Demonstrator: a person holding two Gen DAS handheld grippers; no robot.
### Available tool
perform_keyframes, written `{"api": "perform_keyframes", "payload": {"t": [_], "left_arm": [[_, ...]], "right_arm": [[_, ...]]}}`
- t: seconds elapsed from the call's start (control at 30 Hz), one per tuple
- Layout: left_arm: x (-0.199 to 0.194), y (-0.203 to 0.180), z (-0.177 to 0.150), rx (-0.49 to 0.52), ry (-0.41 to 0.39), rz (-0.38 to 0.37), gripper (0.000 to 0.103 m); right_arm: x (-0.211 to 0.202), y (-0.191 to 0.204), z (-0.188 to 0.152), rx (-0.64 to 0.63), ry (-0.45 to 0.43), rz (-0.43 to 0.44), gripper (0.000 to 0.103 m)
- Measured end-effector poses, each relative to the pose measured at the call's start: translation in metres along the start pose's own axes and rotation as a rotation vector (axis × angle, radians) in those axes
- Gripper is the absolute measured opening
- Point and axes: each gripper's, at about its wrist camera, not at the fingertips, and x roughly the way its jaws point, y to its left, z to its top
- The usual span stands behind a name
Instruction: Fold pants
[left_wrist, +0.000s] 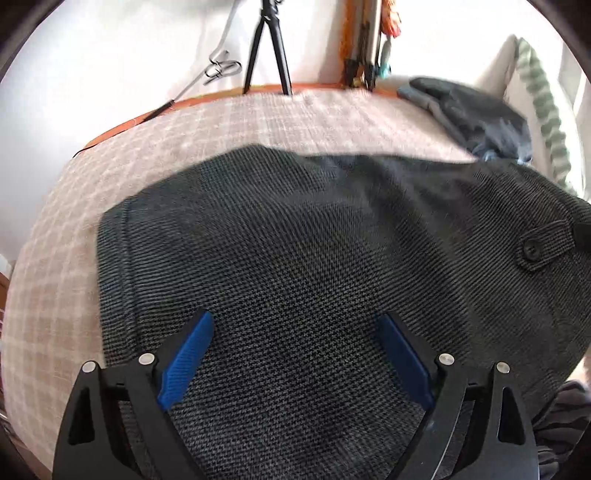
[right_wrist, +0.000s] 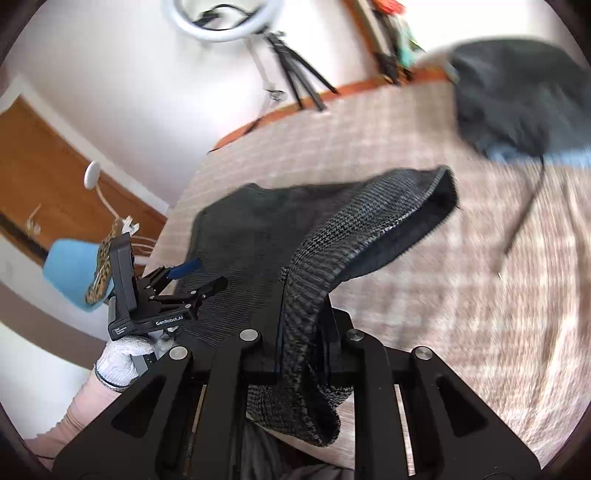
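Dark grey woven pants (left_wrist: 295, 240) lie spread on a bed with a beige plaid cover (left_wrist: 221, 122). A button tab (left_wrist: 532, 251) shows at the right of the left wrist view. My left gripper (left_wrist: 295, 332) is open, its blue pads (left_wrist: 188, 354) just above the fabric, holding nothing. It also shows in the right wrist view (right_wrist: 199, 275), held by a gloved hand. My right gripper (right_wrist: 303, 314) is shut on the pants' edge (right_wrist: 369, 229) and holds it lifted above the bed, the fabric arching forward and a fold hanging below the jaws.
A pile of other dark clothes (left_wrist: 476, 110) lies at the far right of the bed. A tripod (left_wrist: 266, 48) and ring light (right_wrist: 218, 22) stand beyond the orange bed edge (right_wrist: 280, 110). A striped pillow (left_wrist: 543, 110) is at the right. A wooden door (right_wrist: 48, 177) is left.
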Motion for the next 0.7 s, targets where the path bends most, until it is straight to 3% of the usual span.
{"api": "perform_keyframes", "payload": {"t": [0.2, 0.43, 0.7], "left_arm": [[-0.045, 0.034, -0.018, -0.078, -0.066, -0.073, 0.091], [-0.098, 0.085, -0.052, -0.2, -0.162, -0.062, 0.091], [-0.135, 0.125, -0.093, -0.273, -0.203, -0.006, 0.091]], "right_arm": [[0.011, 0.071, 0.022, -0.165, 0.009, -0.014, 0.016], [0.051, 0.138, 0.035, -0.288, 0.061, -0.037, 0.016], [0.128, 0.202, 0.03, -0.419, 0.186, -0.061, 0.016]]}}
